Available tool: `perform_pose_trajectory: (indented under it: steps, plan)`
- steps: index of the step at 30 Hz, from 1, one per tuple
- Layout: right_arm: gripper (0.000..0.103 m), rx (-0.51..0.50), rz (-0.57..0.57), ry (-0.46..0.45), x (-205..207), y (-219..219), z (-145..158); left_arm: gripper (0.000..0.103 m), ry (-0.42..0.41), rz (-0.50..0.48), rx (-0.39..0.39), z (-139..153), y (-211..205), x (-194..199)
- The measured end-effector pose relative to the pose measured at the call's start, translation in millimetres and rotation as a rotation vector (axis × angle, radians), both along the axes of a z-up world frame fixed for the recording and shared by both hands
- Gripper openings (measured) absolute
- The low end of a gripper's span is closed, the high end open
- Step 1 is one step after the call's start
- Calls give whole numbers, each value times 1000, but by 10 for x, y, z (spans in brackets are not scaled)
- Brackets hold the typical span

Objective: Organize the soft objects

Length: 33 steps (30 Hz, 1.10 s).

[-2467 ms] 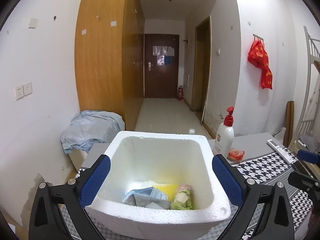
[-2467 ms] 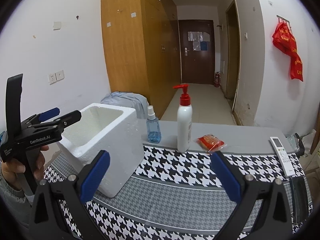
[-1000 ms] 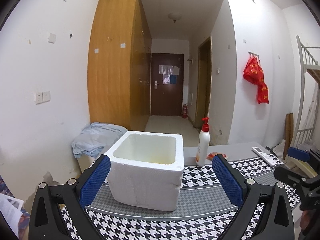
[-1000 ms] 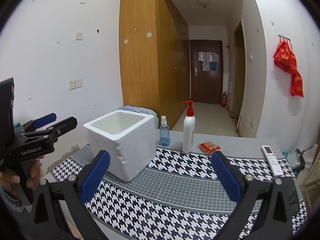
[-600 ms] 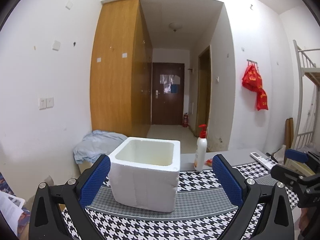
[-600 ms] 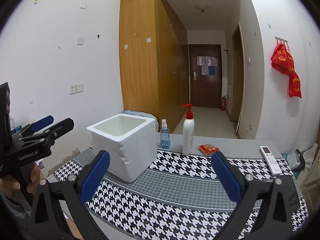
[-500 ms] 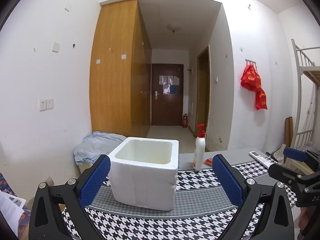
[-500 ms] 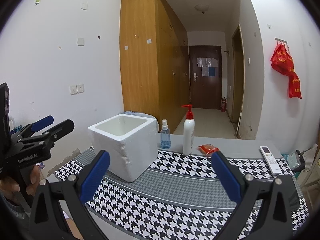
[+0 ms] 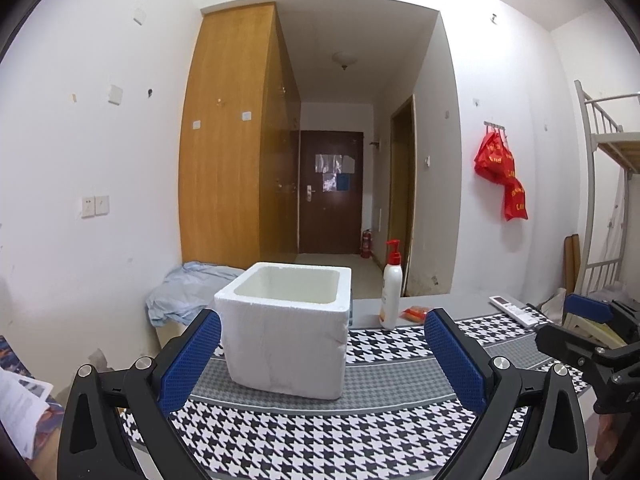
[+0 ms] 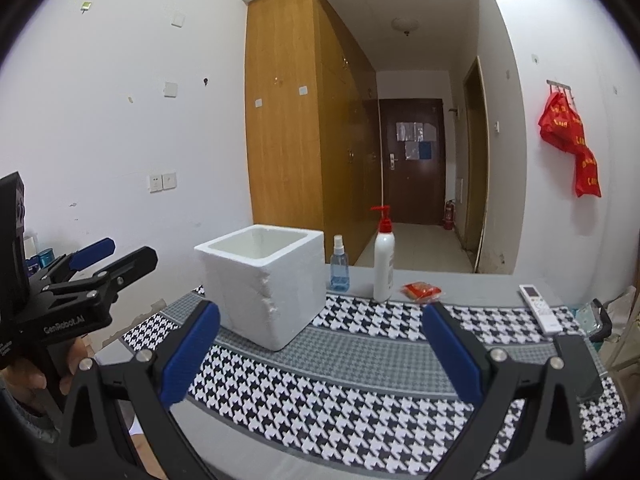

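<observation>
both grippers held back from the foam box, nothing in either

the patterned table [image 10: 360, 380] looks bare of soft things, so sorting seems done, though the foam box [image 9: 286, 320] hides its inside; left gripper [image 9: 320, 360] and right gripper [image 10: 320, 356] hover level, jaws wide apart.

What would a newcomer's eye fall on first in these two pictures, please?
Probably the white foam box, standing open-topped on the houndstooth cloth at the table's left end. Next, the red-capped pump bottle beside a small blue spray bottle, just right of the box. In the foreground, the left claw and right claw both gape open, holding nothing.
</observation>
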State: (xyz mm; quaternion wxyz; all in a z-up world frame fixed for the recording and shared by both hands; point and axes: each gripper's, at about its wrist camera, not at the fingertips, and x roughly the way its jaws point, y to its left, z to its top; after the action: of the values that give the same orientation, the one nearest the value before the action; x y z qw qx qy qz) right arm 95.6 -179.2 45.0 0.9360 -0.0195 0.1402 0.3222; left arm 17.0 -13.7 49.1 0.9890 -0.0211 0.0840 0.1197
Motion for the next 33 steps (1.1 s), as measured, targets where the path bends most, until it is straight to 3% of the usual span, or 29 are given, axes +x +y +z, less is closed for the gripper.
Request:
perform_pose_trajectory:
  steps: [19,33]
  plan:
    - [102,3,26,-42,-349,41,-267,102,-4,13,4,-326,-41,-324]
    - [102,2,15,-27,-380,109,-375,102,13,47,6,-481,-19,-289]
